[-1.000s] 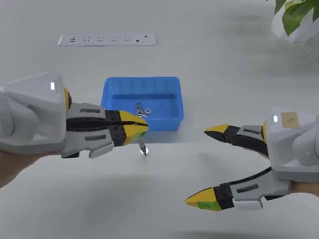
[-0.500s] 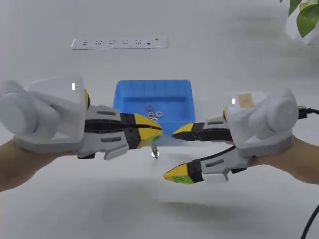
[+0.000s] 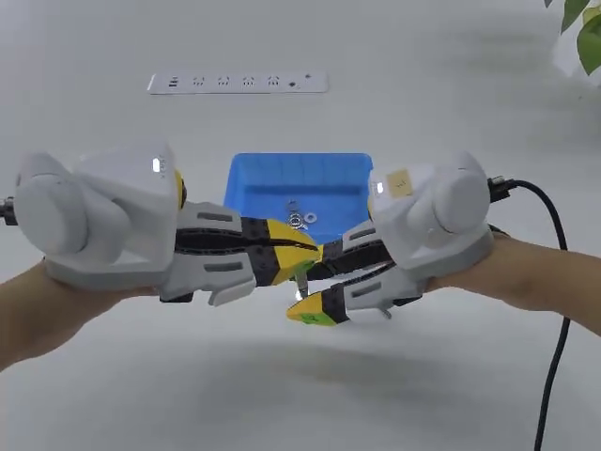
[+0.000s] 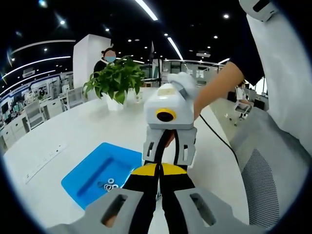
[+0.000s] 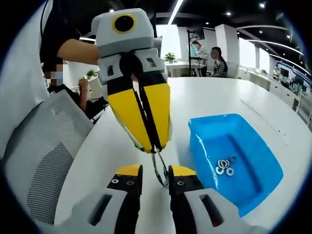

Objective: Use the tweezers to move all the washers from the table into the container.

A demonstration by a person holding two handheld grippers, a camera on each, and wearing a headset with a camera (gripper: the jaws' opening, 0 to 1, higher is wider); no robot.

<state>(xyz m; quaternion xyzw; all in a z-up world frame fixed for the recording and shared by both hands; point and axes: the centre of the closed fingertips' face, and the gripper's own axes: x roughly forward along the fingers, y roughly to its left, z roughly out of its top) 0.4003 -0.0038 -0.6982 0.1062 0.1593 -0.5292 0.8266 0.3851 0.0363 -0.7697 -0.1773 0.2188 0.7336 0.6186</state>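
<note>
My left gripper [image 3: 310, 252] [image 4: 160, 170] is shut on the thin metal tweezers [image 5: 158, 168], which hang tip-down from its yellow jaws just in front of the blue container [image 3: 254, 183] [image 4: 83, 180] [image 5: 243, 131]. My right gripper [image 3: 317, 285] [image 5: 156, 170] faces it from the right. Its jaws stand narrowly open on either side of the tweezers' lower end, with a small gap showing. Several washers [image 3: 300, 219] [image 4: 108, 184] [image 5: 224, 165] lie together inside the container.
A white power strip [image 3: 239, 83] lies at the back of the white table. A potted plant [image 3: 587, 28] [image 4: 114, 80] stands at the far right. The right gripper's black cable [image 3: 554, 282] trails off right. A mesh chair [image 5: 48, 161] is at the table's near side.
My right gripper has swung left from well apart up to the left gripper, and its jaws have narrowed around the tweezers. The left gripper keeps its hold.
</note>
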